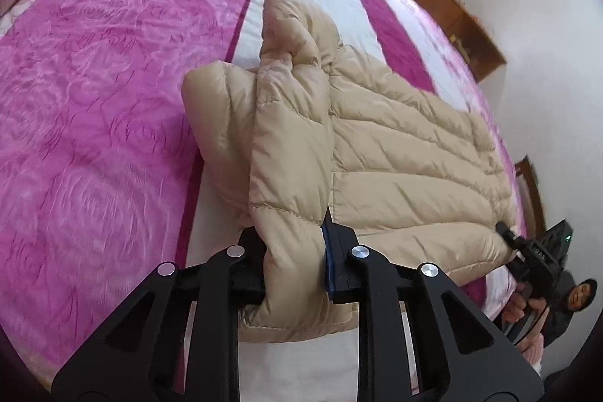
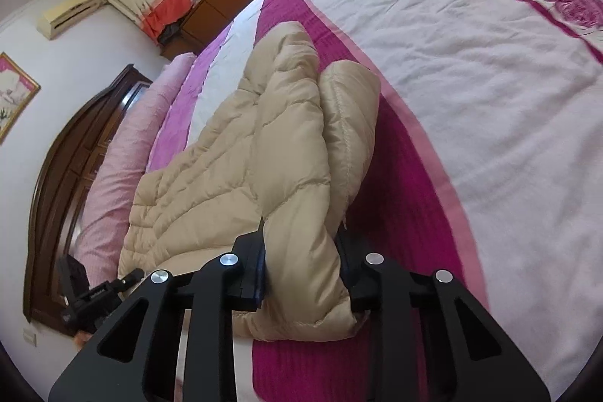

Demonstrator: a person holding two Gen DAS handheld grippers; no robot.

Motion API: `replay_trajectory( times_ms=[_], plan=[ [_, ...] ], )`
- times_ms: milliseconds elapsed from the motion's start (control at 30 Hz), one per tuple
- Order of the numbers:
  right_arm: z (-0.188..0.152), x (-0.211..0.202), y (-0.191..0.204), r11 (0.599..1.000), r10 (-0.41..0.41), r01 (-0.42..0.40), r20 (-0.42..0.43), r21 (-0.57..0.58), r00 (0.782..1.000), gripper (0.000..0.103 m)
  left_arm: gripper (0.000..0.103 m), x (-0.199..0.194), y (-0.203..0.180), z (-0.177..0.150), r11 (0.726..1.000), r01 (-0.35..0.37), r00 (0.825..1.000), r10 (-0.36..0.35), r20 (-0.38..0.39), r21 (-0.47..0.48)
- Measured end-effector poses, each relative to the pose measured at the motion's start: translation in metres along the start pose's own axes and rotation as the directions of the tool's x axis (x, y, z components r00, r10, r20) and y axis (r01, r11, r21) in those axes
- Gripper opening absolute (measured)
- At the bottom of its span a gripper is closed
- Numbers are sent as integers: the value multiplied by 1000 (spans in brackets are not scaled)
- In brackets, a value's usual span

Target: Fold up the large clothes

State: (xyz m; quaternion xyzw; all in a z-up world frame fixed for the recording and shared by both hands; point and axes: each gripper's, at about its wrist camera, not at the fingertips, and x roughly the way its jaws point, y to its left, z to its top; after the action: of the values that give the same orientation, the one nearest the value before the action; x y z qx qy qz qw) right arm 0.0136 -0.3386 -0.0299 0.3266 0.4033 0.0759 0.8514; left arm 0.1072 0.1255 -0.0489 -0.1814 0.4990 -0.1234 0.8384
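1. The left claw [image 1: 294,262] pinches a padded fold at the near edge of the beige jacket [image 1: 407,153].
2. The right claw [image 2: 301,274] pinches the jacket's other near corner.
3. The jacket lies on the bed [image 1: 94,81], across its pink and white cover.

A big bed [image 1: 94,81] with a pink and white cover holds a puffy tan coat [image 1: 395,145] and a pink pillow [image 2: 113,168].
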Motion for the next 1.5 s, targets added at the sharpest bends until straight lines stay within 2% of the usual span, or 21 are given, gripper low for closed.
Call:
replay_trajectory(
  times_ms=[167,267,367,433,467,533,600,767,833,900,1067,1300,1500],
  plan=[
    [-22,-43,-10,1000,-23,23,-4,-1,1000,29,20,-18,-16,-28,999,15,999,-13,-50,47],
    [-34,-55,-21,999,-41,42,-19,12,999,29,22,-20,-23,-44,997,18,998,-13,-67,73],
    [-44,-54,-28,996,-85,85,-39,-9,996,30,34,-16,-26,-52,991,-31,997,39,-61,128],
    [-45,-51,-31,996,-93,93,-34,4,995,36,43,-14,-29,-54,983,-75,995,85,-51,166],
    [-45,-50,-31,995,-100,100,-31,8,995,38,44,-14,-30,-53,980,-86,994,95,-45,177],
    [-46,-50,-27,991,-136,136,-22,-13,991,50,55,-20,-32,-52,971,-133,990,139,-18,198],
    [-45,-53,-24,985,-167,167,-17,-41,986,56,61,-29,-34,-52,959,-185,983,185,18,217],
    [-44,-71,-29,982,-183,183,6,-39,983,69,62,-54,-35,-48,951,-213,977,209,38,226],
    [-44,-76,-32,984,-176,176,28,-24,984,77,62,-63,-39,-45,957,-195,981,190,43,214],
    [-46,-79,-37,986,-164,164,38,-1,986,79,61,-66,-48,-40,964,-173,985,167,47,203],
    [-51,-65,-48,991,-112,112,-12,71,994,80,62,-58,-87,-38,953,-140,990,131,51,270],
    [-54,-49,-50,994,-41,46,-52,100,998,81,62,-29,-150,-57,922,-42,998,59,-34,384],
    [-55,-39,-48,992,-9,17,-59,126,998,85,62,6,-173,-74,897,-28,988,91,-122,440]
  ],
)
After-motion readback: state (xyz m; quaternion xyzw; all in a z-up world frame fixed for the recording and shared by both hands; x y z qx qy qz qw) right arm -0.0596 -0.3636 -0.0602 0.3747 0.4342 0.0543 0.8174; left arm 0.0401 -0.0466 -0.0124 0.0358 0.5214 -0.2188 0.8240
